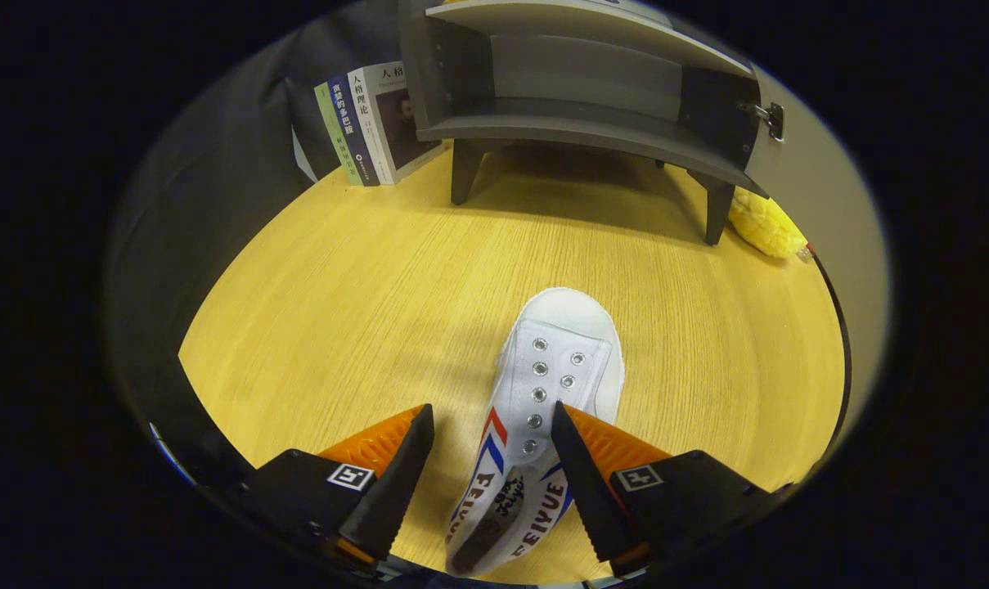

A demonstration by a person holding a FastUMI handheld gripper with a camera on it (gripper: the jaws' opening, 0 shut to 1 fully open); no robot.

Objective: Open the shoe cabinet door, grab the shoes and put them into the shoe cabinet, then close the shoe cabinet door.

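A white canvas shoe [555, 384] with silver metal eyelets is seen between the spread fingers of the gripper [492, 425]; red and blue diagonal stripes are shown on its side, and dark lettering on its tongue. A yellow-tan wooden tabletop [363, 303] with a fine straight grain is seen beneath it. At the far side, a matt dark grey shoe cabinet [576, 90] is shown, its open door [813, 204] a paler grey with a silver hinge. To the far left, upright books [367, 123] with green, dark blue and white spines are seen. To the far right, a fuzzy bright yellow soft object [764, 227] is seen.
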